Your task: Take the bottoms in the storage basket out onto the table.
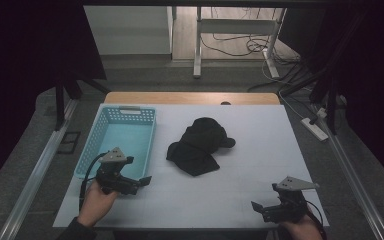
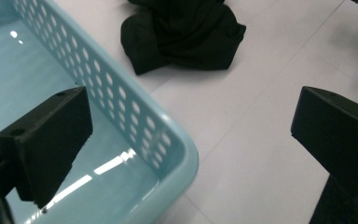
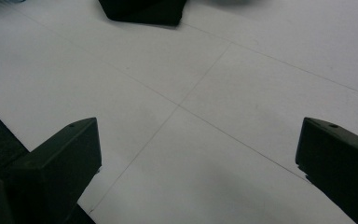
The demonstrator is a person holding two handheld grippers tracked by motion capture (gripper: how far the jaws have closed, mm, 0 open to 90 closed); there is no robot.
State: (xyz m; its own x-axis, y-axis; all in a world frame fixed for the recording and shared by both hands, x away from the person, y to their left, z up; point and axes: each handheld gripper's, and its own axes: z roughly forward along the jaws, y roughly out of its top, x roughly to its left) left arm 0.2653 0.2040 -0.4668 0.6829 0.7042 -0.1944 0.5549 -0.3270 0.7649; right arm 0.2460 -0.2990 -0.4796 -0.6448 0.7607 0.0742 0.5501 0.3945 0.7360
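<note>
A white table (image 1: 240, 190) seen from above, with a black cloth (image 1: 200, 145) crumpled near its middle. The cloth is bunched into a rough lump; its long axis runs from about 1 o'clock, where a rounded hump sits, down to 7 o'clock, where a flatter folded corner points toward the person. A small flap sticks out at 3 o'clock. Just beside the cloth, at its 9 o'clock and not touching it, stands a pale blue basket (image 1: 147, 142) with perforated walls, its long side running from 12 to 6 o'clock. The left gripper (image 1: 142, 181) is held at the basket's near corner, at about 8 o'clock from the cloth, pointing toward 3 o'clock; its jaws stand wide apart and hold nothing. In the left gripper view, one jaw hangs over the basket's inside, the other over bare table, with the basket wall (image 2: 135, 116) between them and the cloth (image 2: 186, 37) ahead. The right gripper (image 1: 256, 207) is near the table's front edge, at 5 o'clock from the cloth and well apart from it, pointing toward 9 o'clock; its jaws are also spread wide and empty. In the right gripper view, the cloth's edge (image 3: 142, 11) lies far ahead.
</note>
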